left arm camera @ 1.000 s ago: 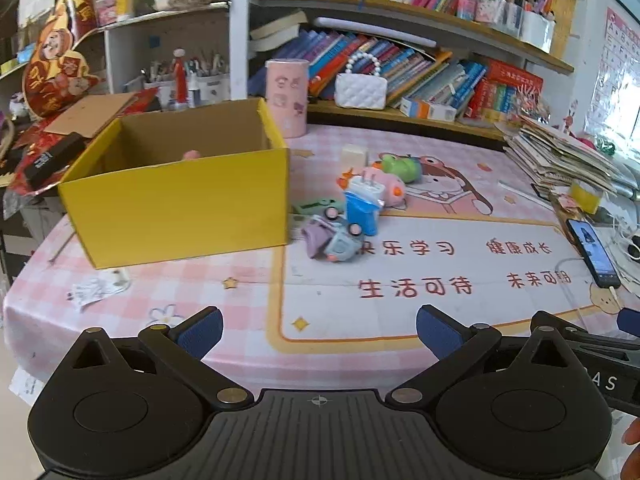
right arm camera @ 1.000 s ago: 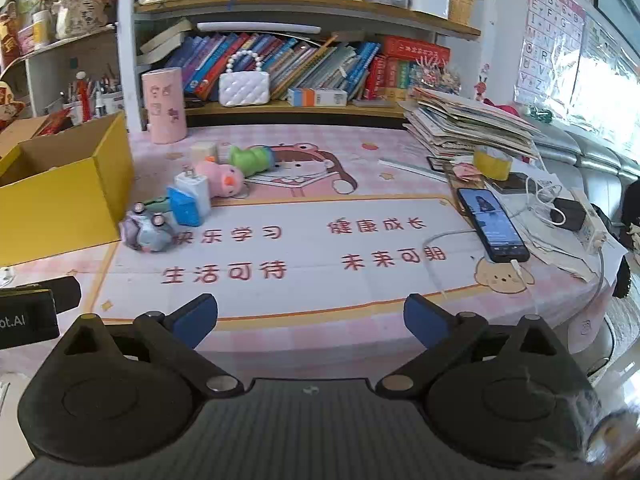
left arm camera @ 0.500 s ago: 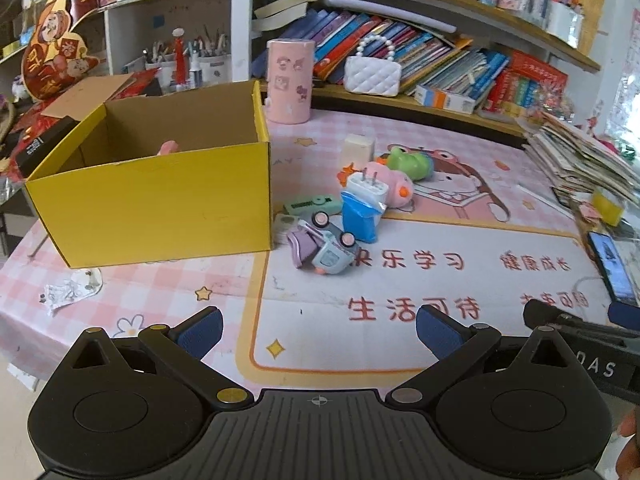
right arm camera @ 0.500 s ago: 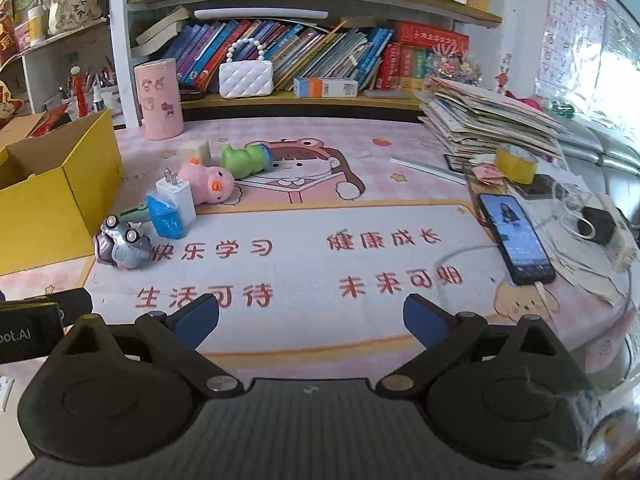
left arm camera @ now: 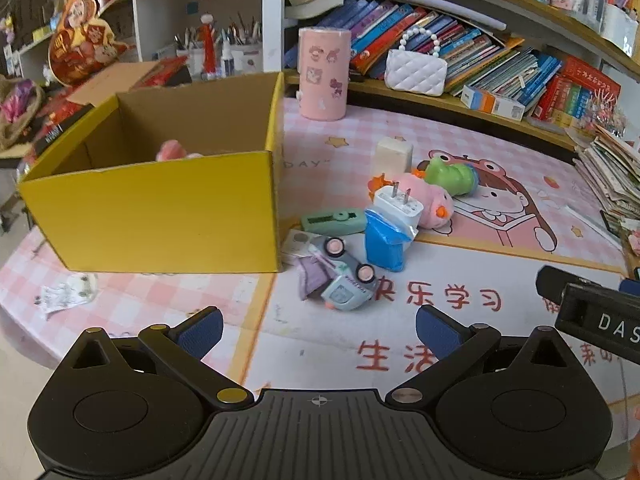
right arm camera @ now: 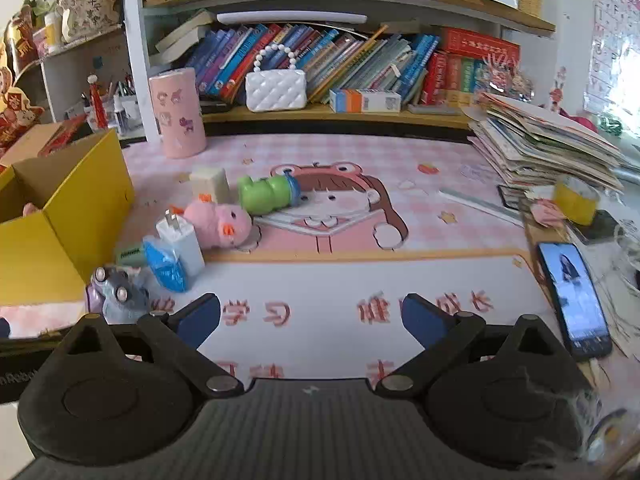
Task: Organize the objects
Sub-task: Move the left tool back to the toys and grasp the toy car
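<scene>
One pink item was already seen inside the yellow box (left arm camera: pixel 160 208), while the toy car (left arm camera: pixel 344 276), charger (left arm camera: pixel 398 204) and other toys lay beside it, both claws (left arm camera: pixel 318 330) (right arm camera: pixel 312 316) spread wide and empty.

I see a surface (right arm camera: pixel 400 280) under a pink cartoon cloth, wooden bookshelves (right arm camera: pixel 360 114) crammed with books behind it, and bright daylight from a window (right arm camera: pixel 624 80) at right.

A pink toy (left arm camera: pixel 172 150) sits mostly hidden inside the yellow box (left arm camera: pixel 160 216).
</scene>
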Demonstrator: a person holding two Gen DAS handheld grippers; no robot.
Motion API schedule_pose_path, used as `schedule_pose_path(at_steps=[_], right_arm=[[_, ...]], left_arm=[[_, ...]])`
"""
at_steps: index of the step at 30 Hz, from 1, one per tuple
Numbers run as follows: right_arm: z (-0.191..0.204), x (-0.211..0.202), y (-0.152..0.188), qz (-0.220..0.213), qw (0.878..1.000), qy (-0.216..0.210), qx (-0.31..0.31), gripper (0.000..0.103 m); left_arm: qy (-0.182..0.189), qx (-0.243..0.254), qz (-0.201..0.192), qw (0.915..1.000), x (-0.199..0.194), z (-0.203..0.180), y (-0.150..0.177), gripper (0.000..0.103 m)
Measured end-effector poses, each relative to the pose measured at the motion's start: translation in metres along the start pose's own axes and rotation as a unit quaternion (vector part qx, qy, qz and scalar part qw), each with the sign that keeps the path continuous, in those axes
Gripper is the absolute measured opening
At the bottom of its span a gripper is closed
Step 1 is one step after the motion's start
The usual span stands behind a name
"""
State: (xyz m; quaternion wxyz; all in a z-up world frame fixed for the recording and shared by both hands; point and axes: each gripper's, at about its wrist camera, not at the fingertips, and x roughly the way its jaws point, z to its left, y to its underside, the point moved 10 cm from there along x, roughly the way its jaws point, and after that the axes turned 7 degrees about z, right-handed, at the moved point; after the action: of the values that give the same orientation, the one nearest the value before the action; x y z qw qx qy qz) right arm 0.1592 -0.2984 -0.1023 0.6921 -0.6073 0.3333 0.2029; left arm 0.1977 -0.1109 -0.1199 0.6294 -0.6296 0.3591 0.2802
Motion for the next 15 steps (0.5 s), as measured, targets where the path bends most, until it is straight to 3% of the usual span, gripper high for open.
schedule_pose_path(at_steps=[5, 8, 13, 14, 15], right_arm=[[0.001, 0.013, -0.015, -0.006, 1.0, -0.018, -0.012, 0.099], [0.001, 0.021, -0.021, -0.006, 0.999, -0.026, -0.019, 0.099], [0.0, 0.03, -0.028, -0.002, 0.999, -0.035, -0.027, 0.099], [0.0, 0.032, -0.029, -0.001, 0.999, -0.038, -0.029, 0.099], [0.001, 0.033, -0.03, 0.0, 0.999, -0.041, -0.031, 0.099]], left_arm=[[0.0, -0.018, 0.007, 0.9998, 0.019, -0.003, -0.007, 0.097], [-0.015, -0.024, 0.009, 0.9996, 0.032, -0.004, -0.015, 0.085], [-0.026, -0.037, 0.01, 0.9989, 0.054, -0.005, -0.028, 0.082], [-0.026, -0.041, 0.013, 0.9987, 0.059, -0.005, -0.029, 0.079], [-0.025, -0.046, 0.021, 0.9984, 0.064, -0.005, -0.029, 0.07]])
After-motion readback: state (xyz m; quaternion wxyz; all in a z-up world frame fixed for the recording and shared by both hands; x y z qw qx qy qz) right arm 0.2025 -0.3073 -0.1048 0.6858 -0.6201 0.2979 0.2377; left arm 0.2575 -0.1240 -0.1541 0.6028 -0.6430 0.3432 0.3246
